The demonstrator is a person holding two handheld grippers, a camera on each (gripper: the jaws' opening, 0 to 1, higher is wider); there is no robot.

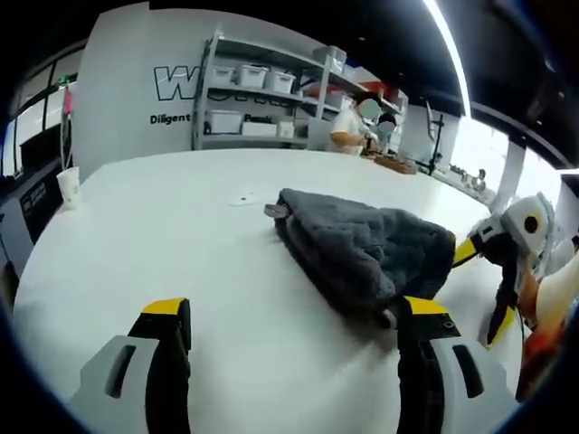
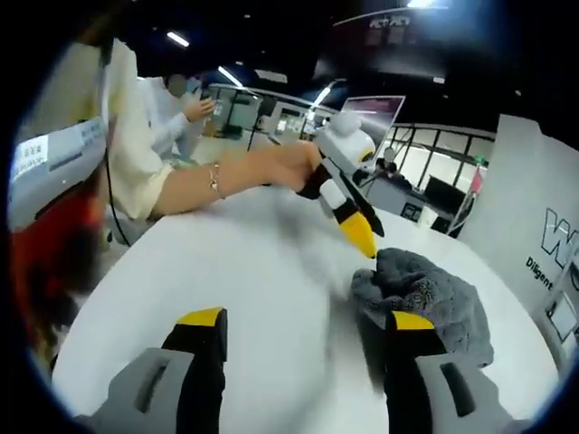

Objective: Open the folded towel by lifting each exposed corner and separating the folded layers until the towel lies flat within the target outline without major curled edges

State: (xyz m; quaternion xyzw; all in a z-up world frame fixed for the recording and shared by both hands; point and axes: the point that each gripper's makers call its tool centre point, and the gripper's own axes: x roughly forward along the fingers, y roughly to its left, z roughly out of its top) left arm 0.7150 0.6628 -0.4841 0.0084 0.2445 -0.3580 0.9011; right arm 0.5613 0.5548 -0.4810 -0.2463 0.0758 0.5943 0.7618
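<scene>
Both fingers of the left gripper (image 1: 294, 330) stand wide apart, yellow-tipped, holding nothing; bare white table (image 1: 181, 235) lies between them. In the left gripper view the right-hand finger's tip sits just at the near edge of the grey towel (image 1: 366, 249), at about 4 o'clock; contact cannot be told. The towel is a bunched, folded heap, not flat, running from centre toward 3 o'clock. A small pale tag or object (image 1: 242, 199) lies on the table just beyond it at 11 o'clock. The right gripper (image 1: 507, 249) enters at 3 o'clock, just beside the towel's far end.

In the right gripper view the right gripper's (image 2: 303, 321) fingers are likewise spread, nothing between them but table. The right-hand finger overlaps the towel (image 2: 425, 298) at 4 o'clock. The left gripper (image 2: 348, 203) reaches in from 12 o'clock, held by a person's hand (image 2: 289, 167), its yellow tip just above the towel's edge.

Background, left gripper view: shelving (image 1: 262, 90) with white bins at 12 o'clock, a person (image 1: 353, 127) beside it, a paper cup (image 1: 69, 186) at 9 o'clock.
</scene>
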